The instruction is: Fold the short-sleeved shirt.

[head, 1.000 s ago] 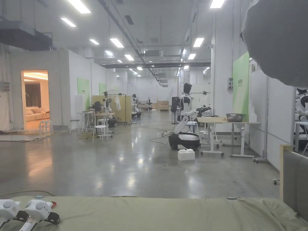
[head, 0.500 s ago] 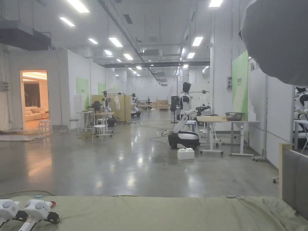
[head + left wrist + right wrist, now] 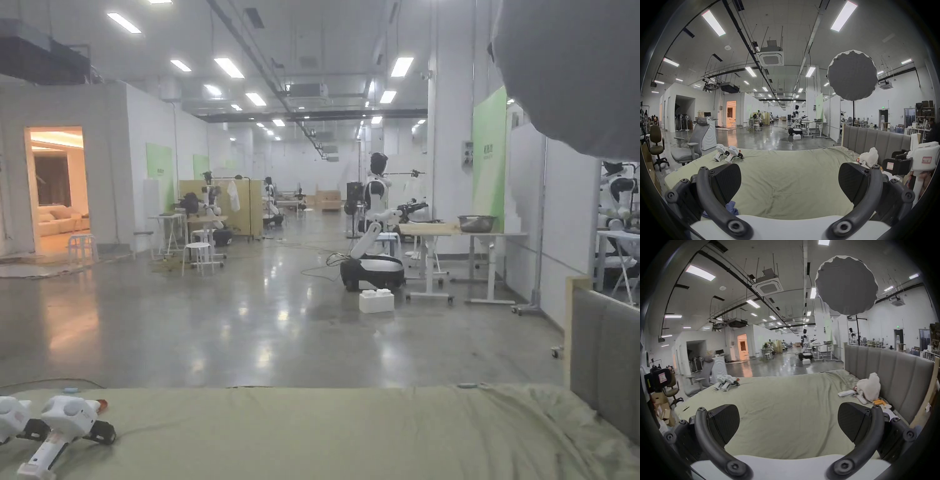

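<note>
A bed with a pale green sheet (image 3: 786,170) (image 3: 786,402) (image 3: 325,431) stretches ahead of both grippers. My left gripper (image 3: 789,181) hovers over the near edge, jaws wide apart, nothing between them. A small bit of blue cloth (image 3: 731,208) peeks out under its left jaw; I cannot tell whether it is the shirt. My right gripper (image 3: 788,421) is also open and empty above the sheet. In the left gripper view the right gripper's white body (image 3: 922,155) shows at the right, held in a hand.
Two spare white grippers (image 3: 62,419) (image 3: 727,152) (image 3: 726,382) lie on the bed's far left corner. A grey padded headboard (image 3: 883,369) (image 3: 603,362) borders the right side, with a white heap (image 3: 868,389) against it. A grey office chair (image 3: 693,142) stands left.
The head camera has tipped down slightly, so the whole picture has shifted. The spare grippers and the sheet lie as before.
</note>
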A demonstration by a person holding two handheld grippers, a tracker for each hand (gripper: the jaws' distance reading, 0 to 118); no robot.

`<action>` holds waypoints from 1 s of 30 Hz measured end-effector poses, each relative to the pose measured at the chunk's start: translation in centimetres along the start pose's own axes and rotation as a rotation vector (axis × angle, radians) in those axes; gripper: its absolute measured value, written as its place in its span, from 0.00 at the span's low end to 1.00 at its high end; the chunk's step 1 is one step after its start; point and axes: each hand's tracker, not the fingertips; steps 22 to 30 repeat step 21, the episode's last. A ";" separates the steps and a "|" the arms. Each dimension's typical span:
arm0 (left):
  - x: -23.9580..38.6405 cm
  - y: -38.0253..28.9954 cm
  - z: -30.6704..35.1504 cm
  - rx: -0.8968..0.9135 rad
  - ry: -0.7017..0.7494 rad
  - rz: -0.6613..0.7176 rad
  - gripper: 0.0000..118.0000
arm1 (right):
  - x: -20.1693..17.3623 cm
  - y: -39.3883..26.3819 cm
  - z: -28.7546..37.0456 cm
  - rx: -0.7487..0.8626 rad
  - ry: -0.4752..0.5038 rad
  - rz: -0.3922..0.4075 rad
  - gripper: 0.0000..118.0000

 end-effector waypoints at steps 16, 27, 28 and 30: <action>0.9 -1.7 -1.3 -0.032 0.043 0.007 1.00 | 0.1 -1.3 -0.5 0.029 0.067 -0.004 1.00; 1.4 -2.7 -2.1 -0.072 0.032 -0.022 1.00 | 0.1 -1.7 -1.1 0.007 0.059 0.000 1.00; 1.4 -2.7 -2.1 -0.072 0.032 -0.022 1.00 | 0.1 -1.7 -1.1 0.007 0.059 0.000 1.00; 1.4 -2.7 -2.1 -0.072 0.032 -0.022 1.00 | 0.1 -1.7 -1.1 0.007 0.059 0.000 1.00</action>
